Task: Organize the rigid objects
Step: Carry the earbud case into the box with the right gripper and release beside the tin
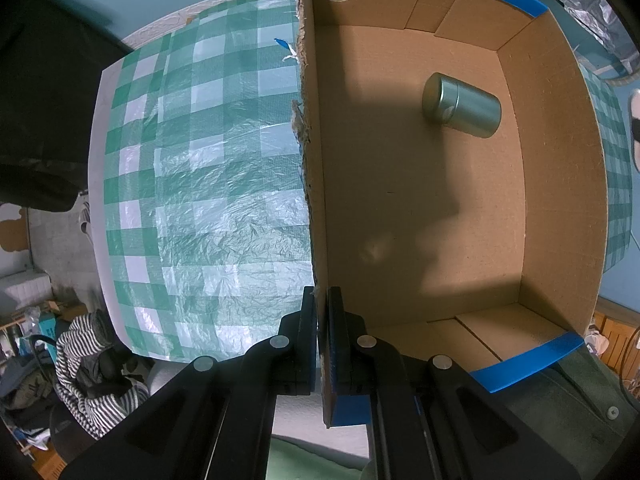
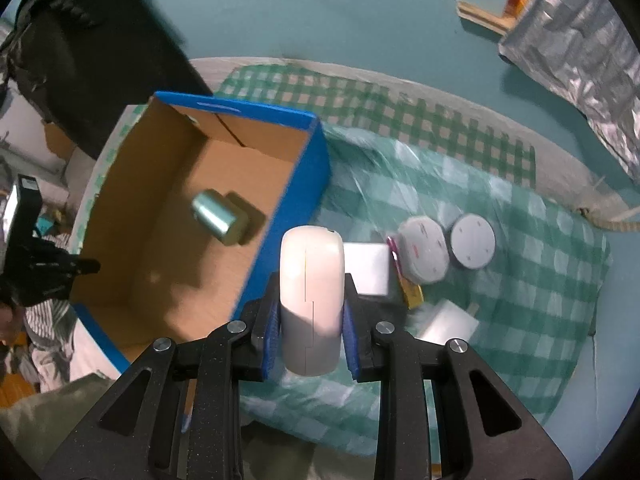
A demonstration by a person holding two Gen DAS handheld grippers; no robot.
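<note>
A blue-sided cardboard box (image 1: pixel 560 160) stands on the green checked cloth. Inside it a silver tin (image 1: pixel 462 104) lies on its side. My left gripper (image 1: pixel 322 300) is shut on the box's torn left wall (image 1: pixel 310 200), one finger on each side. In the right wrist view the same box (image 2: pixel 312 172) sits at the left with the tin (image 2: pixel 214 216) in it. My right gripper (image 2: pixel 310 320) is shut on a white rounded case (image 2: pixel 312 292), held above the cloth just right of the box. Two round grey discs (image 2: pixel 424 254) (image 2: pixel 472 246) and a white square block (image 2: pixel 368 268) lie beyond.
A flat clear packet (image 2: pixel 448 322) and a yellow item (image 2: pixel 412 294) lie on the cloth (image 2: pixel 520 300) near the discs. A silver foil bag (image 2: pixel 580 52) stands at the far right. Striped clothing (image 1: pixel 92 368) is heaped on the floor below the table's left edge.
</note>
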